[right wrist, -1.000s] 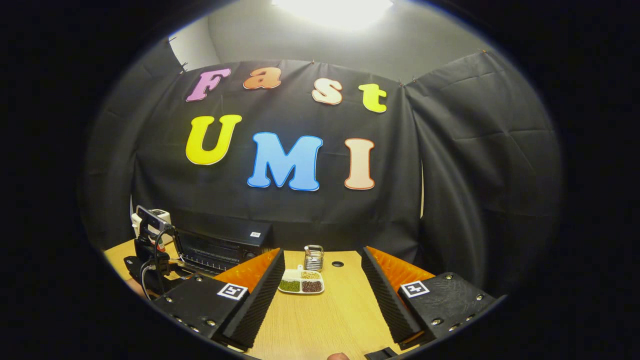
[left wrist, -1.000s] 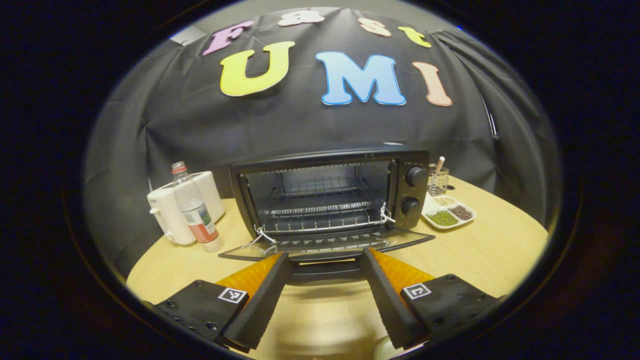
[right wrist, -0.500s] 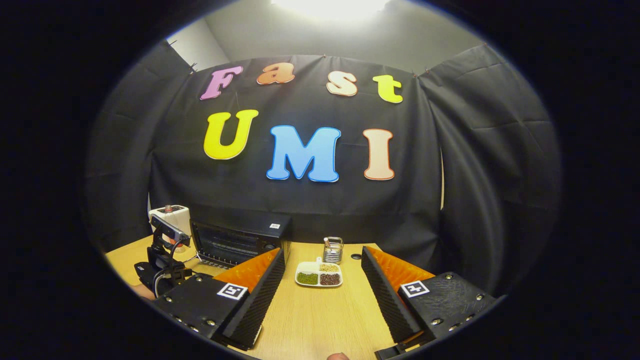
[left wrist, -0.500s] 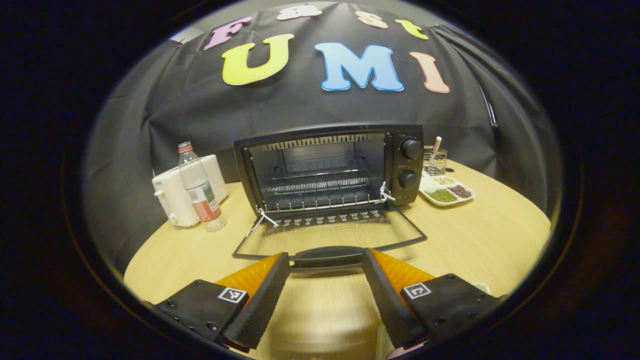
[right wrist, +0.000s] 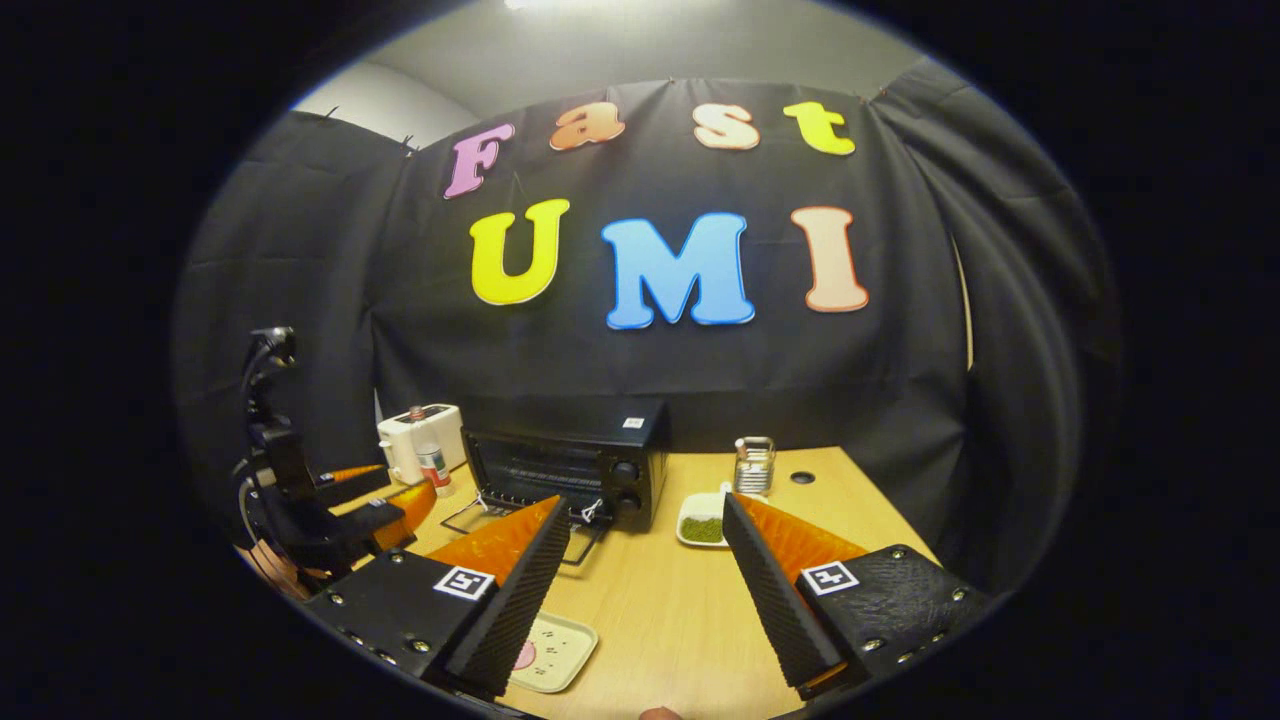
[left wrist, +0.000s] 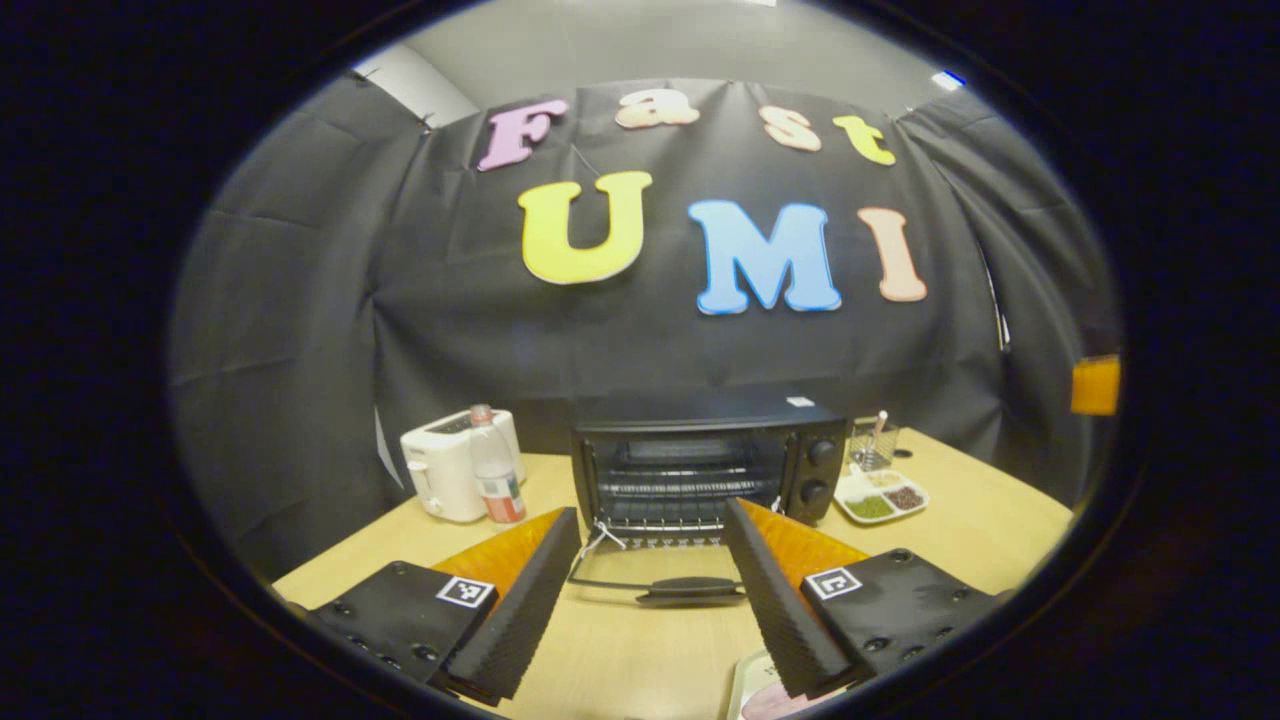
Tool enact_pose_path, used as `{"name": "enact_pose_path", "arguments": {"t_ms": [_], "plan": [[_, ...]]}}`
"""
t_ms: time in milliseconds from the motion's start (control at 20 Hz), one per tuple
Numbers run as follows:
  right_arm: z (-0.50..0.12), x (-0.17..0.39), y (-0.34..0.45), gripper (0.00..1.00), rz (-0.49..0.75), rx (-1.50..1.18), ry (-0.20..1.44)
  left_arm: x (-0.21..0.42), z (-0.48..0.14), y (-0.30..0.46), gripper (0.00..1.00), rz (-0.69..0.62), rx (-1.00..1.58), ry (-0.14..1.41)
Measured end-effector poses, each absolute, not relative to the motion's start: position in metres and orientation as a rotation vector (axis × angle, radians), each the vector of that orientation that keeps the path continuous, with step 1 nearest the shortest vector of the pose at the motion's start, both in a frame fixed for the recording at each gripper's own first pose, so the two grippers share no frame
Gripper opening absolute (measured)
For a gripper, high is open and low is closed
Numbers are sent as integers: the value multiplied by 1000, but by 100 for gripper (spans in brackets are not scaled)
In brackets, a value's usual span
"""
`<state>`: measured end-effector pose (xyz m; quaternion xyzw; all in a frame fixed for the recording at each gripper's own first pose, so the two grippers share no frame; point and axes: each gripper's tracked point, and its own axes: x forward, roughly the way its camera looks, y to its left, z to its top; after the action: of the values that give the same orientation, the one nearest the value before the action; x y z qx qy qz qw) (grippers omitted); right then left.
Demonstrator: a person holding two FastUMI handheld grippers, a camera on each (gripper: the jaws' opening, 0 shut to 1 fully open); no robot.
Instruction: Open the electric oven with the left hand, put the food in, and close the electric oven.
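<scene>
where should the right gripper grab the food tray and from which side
Judging by the right gripper view, take the small pale flat tray by its raised rim, coming from the near edge with fingers above and below. It lies flat on the wooden table, too low for a side squeeze. The right gripper is open.

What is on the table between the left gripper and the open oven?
In the left gripper view, the lowered oven door with its handle lies between the left gripper and the oven; otherwise bare table.

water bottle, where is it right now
In the left gripper view the water bottle stands on the table, touching the front of the white toaster, left of the open oven.
</scene>
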<state>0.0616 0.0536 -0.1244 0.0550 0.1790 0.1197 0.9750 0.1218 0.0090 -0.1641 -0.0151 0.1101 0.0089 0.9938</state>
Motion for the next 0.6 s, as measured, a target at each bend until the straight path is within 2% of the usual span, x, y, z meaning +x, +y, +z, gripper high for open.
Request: {"name": "enact_pose_path", "arguments": {"t_ms": [300, 600], "plan": [[-176, 51, 85, 98, 369, 351, 643, 91, -96, 40, 100, 87, -48, 105], [-241, 26, 117, 98, 456, 606, 1004, 63, -75, 51, 100, 109, -18, 58]]}}
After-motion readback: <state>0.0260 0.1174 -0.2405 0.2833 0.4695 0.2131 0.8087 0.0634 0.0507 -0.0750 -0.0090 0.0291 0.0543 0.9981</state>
